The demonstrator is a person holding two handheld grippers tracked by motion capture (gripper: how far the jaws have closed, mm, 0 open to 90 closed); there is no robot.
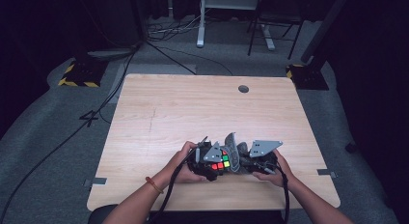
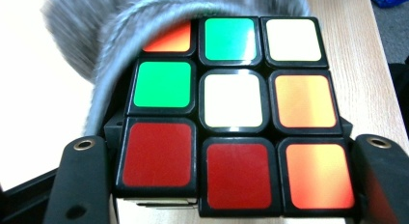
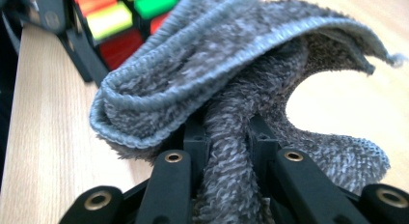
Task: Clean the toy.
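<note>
Rubik's cube [image 2: 231,113] with black plastic body and glossy colour stickers, clamped between the black jaws of the left gripper [image 1: 205,161] near the front edge of the pale wooden table [image 1: 193,108]; the face seen in the left gripper view carries red, orange, green and white squares. The right gripper [image 3: 226,161] pinches a bunched fold of the grey fluffy terry cloth [image 3: 231,84], whose free, hemmed edge arches over the cube's far corner and touches it. Both pairs of jaws are closed on their loads. Judged risk: the cloth is held by a narrow gather only, so a wiping stroke could pull it out of the pinch; pressure on the cube's upper corner could twist a layer or lever the smooth cube out of its clamp, and the cube could then roll toward the table edge.
</note>
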